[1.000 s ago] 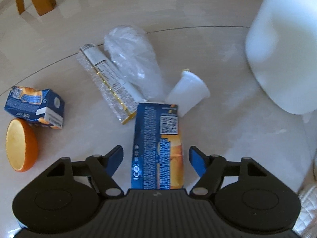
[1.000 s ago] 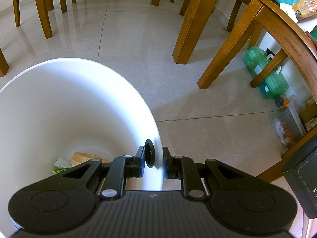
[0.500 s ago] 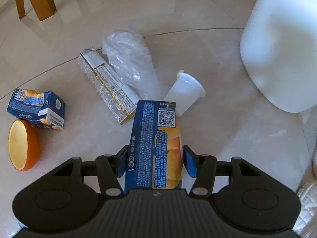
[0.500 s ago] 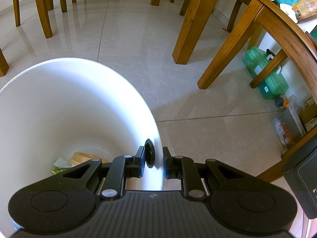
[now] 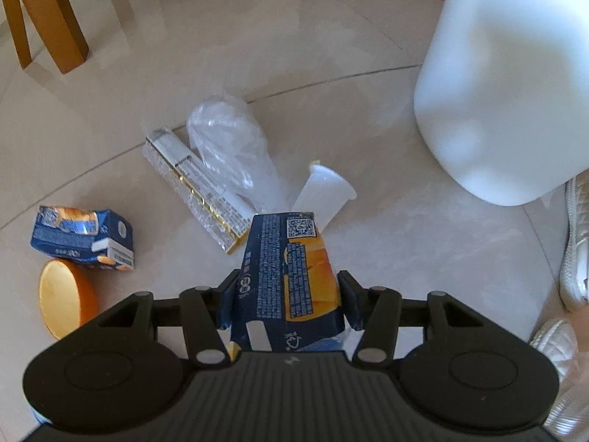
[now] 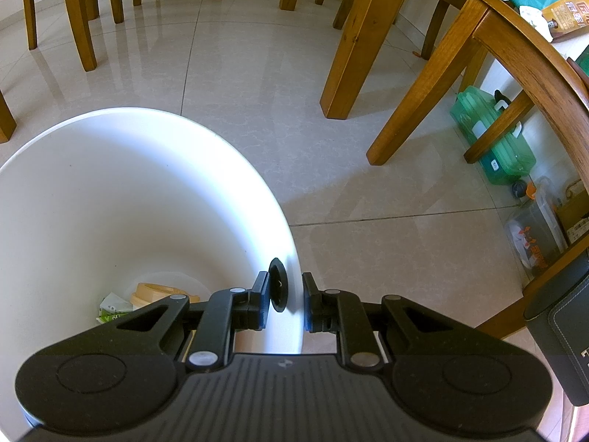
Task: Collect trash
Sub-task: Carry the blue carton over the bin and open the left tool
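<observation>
My left gripper (image 5: pixel 286 300) is shut on a blue and orange juice carton (image 5: pixel 291 272), lifted off the floor. Below it lie a white plastic cup (image 5: pixel 324 193), a crumpled clear plastic bag (image 5: pixel 232 147), a long silver wrapper (image 5: pixel 198 191), a second crushed blue carton (image 5: pixel 83 237) and an orange bowl-shaped half (image 5: pixel 66 302). The white trash bin (image 5: pixel 508 84) stands to the right in the left wrist view. My right gripper (image 6: pixel 285 302) is shut on the rim of the white trash bin (image 6: pixel 154 199), which holds a paper cup lid (image 6: pixel 158 291) and a green wrapper (image 6: pixel 112 307).
Wooden chair and table legs (image 6: pixel 353 44) stand around on the tiled floor. Green plastic containers (image 6: pixel 493 136) and bottles sit under the table at right. White shoes (image 5: pixel 574 243) of a person are at the right edge of the left wrist view.
My left gripper closed on the blue and orange carton and raised it off the floor, so the other trash looks farther away. The right gripper stayed still on the bin rim.
</observation>
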`<action>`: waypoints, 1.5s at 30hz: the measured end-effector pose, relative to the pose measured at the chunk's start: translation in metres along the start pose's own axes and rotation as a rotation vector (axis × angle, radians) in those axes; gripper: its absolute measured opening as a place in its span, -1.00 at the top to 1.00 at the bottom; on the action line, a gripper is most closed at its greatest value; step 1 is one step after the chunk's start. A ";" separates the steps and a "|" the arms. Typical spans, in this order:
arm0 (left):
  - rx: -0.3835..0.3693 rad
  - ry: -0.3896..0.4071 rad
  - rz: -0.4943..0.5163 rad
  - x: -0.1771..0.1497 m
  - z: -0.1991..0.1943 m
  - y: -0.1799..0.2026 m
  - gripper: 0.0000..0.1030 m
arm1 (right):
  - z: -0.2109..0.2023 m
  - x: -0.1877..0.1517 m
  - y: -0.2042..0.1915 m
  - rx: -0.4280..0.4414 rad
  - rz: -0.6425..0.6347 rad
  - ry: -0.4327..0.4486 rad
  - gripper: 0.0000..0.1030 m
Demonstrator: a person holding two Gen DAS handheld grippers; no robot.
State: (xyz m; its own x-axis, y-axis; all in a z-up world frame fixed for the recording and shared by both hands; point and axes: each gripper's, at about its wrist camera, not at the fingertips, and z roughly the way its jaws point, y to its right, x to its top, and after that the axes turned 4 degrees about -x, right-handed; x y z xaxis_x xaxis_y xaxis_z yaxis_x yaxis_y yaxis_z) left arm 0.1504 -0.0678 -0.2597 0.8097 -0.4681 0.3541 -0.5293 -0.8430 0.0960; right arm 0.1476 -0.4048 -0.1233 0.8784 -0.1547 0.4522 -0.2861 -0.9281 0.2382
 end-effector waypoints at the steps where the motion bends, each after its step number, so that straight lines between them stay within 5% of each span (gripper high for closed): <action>1: -0.004 0.003 0.003 0.001 -0.007 0.001 -0.04 | 0.000 0.000 0.000 0.000 0.000 0.000 0.60; 13: -0.099 0.052 0.156 0.065 -0.096 0.031 -0.04 | 0.000 0.000 0.000 0.000 0.001 -0.001 0.60; 24: -0.277 0.285 0.294 0.156 -0.217 0.086 -0.05 | 0.001 -0.001 0.003 0.001 0.002 -0.003 0.60; 29: -0.326 0.317 0.332 0.189 -0.215 0.117 -0.11 | 0.001 -0.001 0.004 0.000 0.004 -0.003 0.60; 32: -0.333 0.333 0.321 0.195 -0.207 0.127 -0.65 | 0.001 -0.001 0.004 0.001 0.003 -0.003 0.60; 45: -0.229 0.291 0.240 0.178 -0.189 0.098 -0.68 | 0.000 0.000 0.003 0.007 0.006 -0.004 0.61</action>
State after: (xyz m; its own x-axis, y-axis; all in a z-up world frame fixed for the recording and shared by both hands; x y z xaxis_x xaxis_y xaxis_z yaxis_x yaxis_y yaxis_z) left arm 0.1941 -0.1838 -0.0113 0.5695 -0.5217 0.6352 -0.7626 -0.6237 0.1715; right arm 0.1470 -0.4081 -0.1223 0.8785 -0.1613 0.4498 -0.2881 -0.9297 0.2294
